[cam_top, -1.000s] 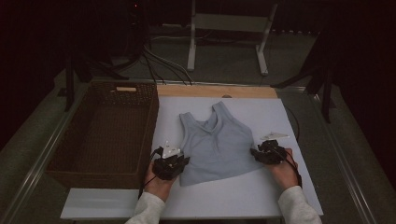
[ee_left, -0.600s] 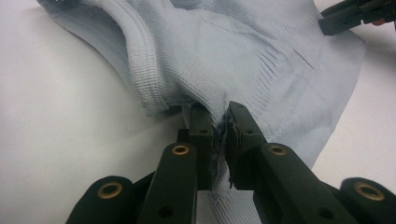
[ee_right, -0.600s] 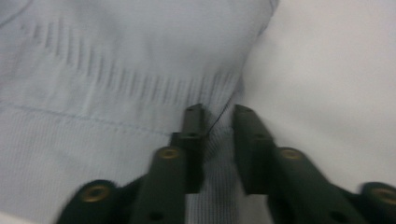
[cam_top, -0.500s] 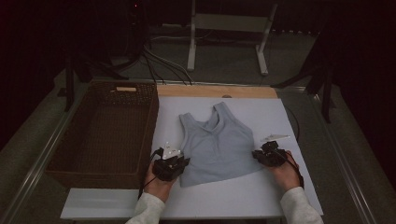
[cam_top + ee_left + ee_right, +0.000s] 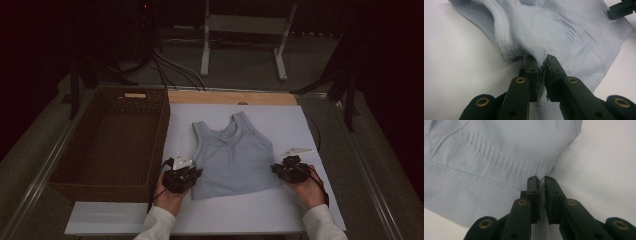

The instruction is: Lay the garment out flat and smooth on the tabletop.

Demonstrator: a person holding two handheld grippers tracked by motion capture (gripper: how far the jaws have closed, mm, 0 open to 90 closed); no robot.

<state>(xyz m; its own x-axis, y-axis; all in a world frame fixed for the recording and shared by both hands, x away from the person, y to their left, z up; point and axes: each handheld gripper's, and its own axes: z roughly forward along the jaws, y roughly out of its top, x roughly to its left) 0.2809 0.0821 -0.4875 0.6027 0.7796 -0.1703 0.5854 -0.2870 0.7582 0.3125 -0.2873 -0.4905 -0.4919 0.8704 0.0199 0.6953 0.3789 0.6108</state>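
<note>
The counter (image 5: 310,125) is white and carries a brown basket (image 5: 107,145) at its left side; beside the basket, near the middle, the light blue top (image 5: 235,160) lies flat with its straps pointing away from the person; the left tongs (image 5: 186,176) are pinching the lower left corner of the top; the right tongs (image 5: 281,169) have just been closing and now pinch its lower right corner, with the fabric pressed between the pads.

The right gripper (image 5: 278,169) has just closed — its fingers (image 5: 534,192) now pinch the tank top's (image 5: 234,155) hem.
</note>
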